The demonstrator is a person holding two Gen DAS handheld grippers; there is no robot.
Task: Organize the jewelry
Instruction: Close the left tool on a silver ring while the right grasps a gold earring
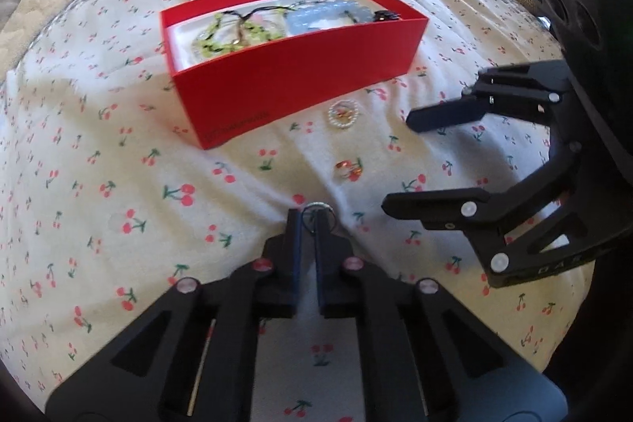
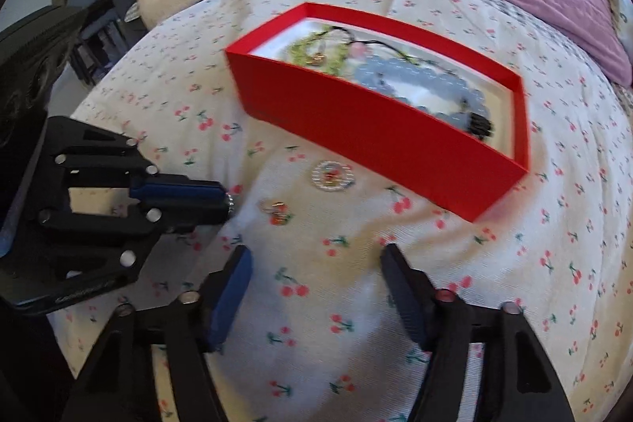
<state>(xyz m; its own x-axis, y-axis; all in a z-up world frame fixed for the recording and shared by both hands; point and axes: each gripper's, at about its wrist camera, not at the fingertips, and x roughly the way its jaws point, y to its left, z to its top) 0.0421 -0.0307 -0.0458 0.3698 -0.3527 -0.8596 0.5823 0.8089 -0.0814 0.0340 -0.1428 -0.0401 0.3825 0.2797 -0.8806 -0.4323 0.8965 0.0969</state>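
Left tongs (image 1: pixel 309 218) pinching a thin silver metal ring (image 1: pixel 319 207) above the cherry-print quilted bed (image 1: pixel 118 153), right tongs (image 2: pixel 316 256) spreading wide and holding nothing, rectangular red cardboard box (image 1: pixel 300 82) holding beaded bracelets, small pearl-bead circle (image 1: pixel 342 114) lying beside it.

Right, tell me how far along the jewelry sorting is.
Done: green beads and a blue bracelet already lie in the red box. In hand: the left gripper is shut on a silver ring. Left: a pearl ring and a small gold piece on the bedspread; the right gripper is open, empty.
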